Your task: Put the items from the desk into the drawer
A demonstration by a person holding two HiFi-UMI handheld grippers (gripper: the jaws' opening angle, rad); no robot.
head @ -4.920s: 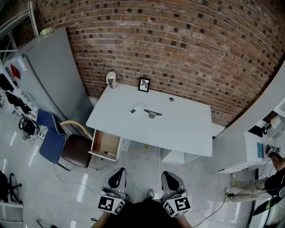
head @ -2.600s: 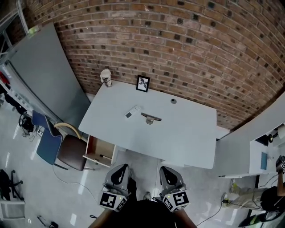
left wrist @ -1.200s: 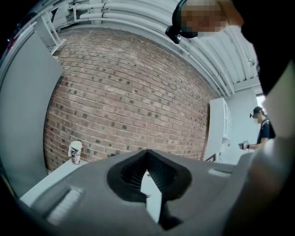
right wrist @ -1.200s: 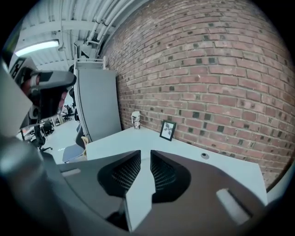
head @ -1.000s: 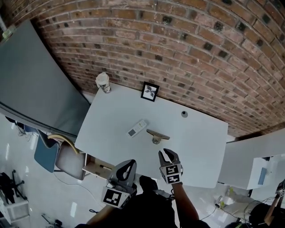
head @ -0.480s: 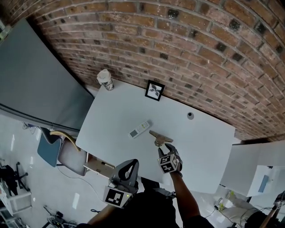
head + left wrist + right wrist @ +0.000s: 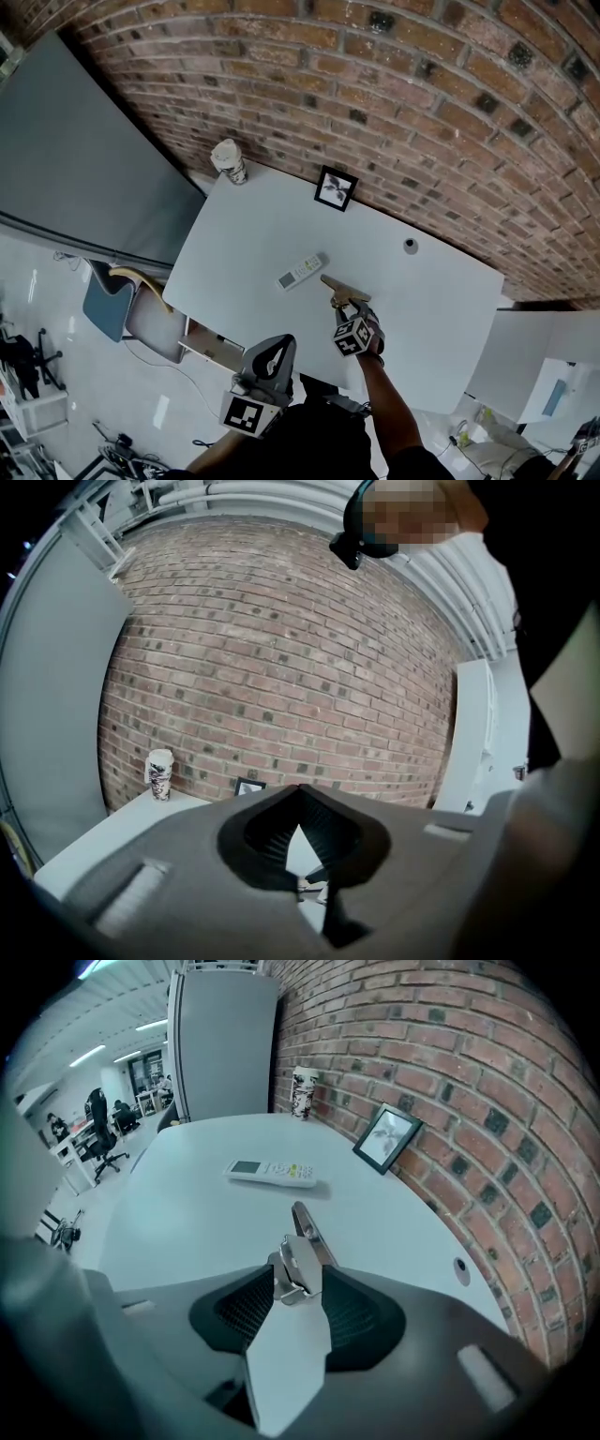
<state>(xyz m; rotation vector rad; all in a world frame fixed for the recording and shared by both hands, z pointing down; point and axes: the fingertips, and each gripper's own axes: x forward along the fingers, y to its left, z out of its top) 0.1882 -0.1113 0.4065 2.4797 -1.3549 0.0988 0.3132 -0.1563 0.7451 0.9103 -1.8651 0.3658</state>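
A: How is the room looking?

B: A white rectangular desk (image 7: 244, 234) is standing against a red brick wall (image 7: 375, 84). A small black picture frame (image 7: 335, 187) is leaning at the wall side of the desk. Left of the frame, at the corner, a patterned paper cup with a white lid (image 7: 229, 161) is standing upright. A tall grey panel (image 7: 84, 159) is standing further left of the frame.

A: And the items?

B: In front of the frame, a slim white remote control (image 7: 300, 272) is lying flat. Just beside it, also in front of the frame, a small metal tool with a brownish bar and a silver clip (image 7: 339, 289) is lying. Well away from the frame, under the near left edge of the desk, a wooden drawer (image 7: 214, 349) is standing open.

A: What are the hands doing?

B: The right gripper (image 7: 345, 309) is pointing steeply down onto the tool. Its jaws have just been opening and are standing apart, with the silver clip between them. The left gripper (image 7: 300, 789) is hanging nearly level at the near edge, with its jaws together at the tips and nothing between them.
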